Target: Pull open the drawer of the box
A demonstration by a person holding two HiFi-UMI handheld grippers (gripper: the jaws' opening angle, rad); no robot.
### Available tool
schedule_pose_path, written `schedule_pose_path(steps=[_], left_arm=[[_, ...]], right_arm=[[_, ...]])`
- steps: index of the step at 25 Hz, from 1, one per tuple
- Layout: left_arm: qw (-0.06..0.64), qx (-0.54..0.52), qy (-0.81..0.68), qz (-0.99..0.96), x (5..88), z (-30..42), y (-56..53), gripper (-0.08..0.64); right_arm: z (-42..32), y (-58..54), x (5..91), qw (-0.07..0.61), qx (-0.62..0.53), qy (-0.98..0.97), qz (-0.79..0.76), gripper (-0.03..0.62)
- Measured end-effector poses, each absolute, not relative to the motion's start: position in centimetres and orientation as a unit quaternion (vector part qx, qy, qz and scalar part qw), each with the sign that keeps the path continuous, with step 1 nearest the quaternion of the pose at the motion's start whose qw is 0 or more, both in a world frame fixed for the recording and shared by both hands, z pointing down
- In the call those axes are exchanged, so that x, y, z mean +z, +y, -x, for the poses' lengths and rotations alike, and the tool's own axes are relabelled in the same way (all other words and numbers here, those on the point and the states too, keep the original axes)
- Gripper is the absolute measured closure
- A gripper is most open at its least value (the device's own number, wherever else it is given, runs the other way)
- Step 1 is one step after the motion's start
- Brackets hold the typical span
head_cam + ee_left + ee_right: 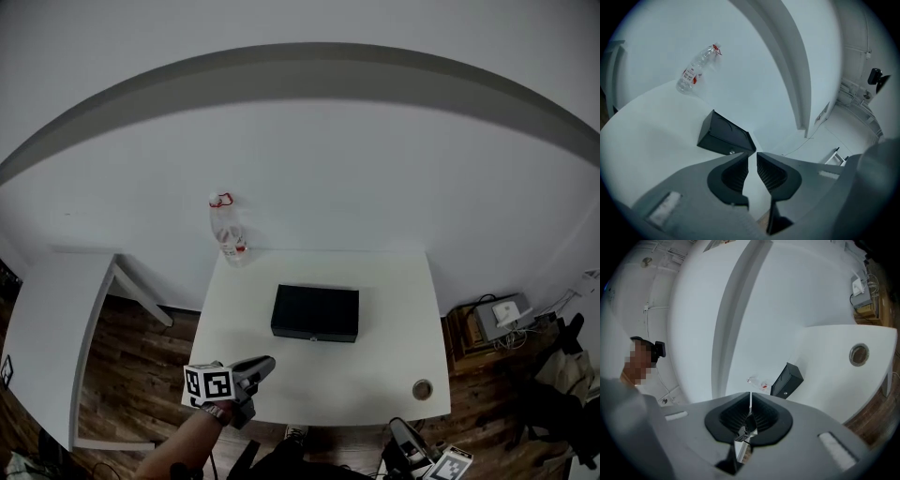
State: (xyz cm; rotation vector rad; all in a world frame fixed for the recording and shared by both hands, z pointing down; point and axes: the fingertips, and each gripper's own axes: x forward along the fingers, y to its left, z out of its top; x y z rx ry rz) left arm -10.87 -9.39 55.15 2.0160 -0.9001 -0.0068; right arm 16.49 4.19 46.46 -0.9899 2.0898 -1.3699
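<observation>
A plain white wall [328, 141] rises behind the white tabletop [403, 319]. Dark wooden floor [131, 347] runs beneath it, with a second white table [47, 328] at the left and a grey device [500, 315] on the floor at the right.

A: How is the box [315, 313] looking?
B: Matt black, smooth-sided; the table [375, 375] is looking smooth, matt white.
A: And the bottle [228, 230]?
B: It's showing clear, glossy plastic, and the floor [131, 356] is showing dark wood grain.

One box [315, 313], one bottle [228, 230] and one ring [422, 389] are sitting on one of two tables [394, 309] [47, 319] standing here.
</observation>
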Motion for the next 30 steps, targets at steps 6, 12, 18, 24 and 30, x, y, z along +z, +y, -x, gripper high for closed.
schedule_pose_path(steps=[6,12,18,24,30], left_arm=[[0.452,0.023,-0.374,-0.81,57.2,12.0,-15.4,0.476],[0.44,0.066,-0.378,-0.812,59.2,13.1,-19.8,0.459],[0.399,0.137,-0.399,-0.814,60.9,14.3,-24.0,0.449],[0.401,0.18,-0.371,-0.818,62.3,13.1,-25.8,0.448],[0.414,0.208,-0.353,-0.813,63.9,12.2,-26.5,0.439]], right_arm=[[-14.7,1.2,46.0,0.224,-0.493,0.751,0.378,0.577],[-13.6,0.1,46.2,0.225,-0.489,0.742,0.398,0.577],[-13.1,-0.1,46.2,0.233,-0.487,0.732,0.414,0.577],[-12.4,-0.6,47.0,0.231,-0.489,0.721,0.433,0.577],[-12.0,-1.6,48.0,0.231,-0.483,0.721,0.439,0.574]])
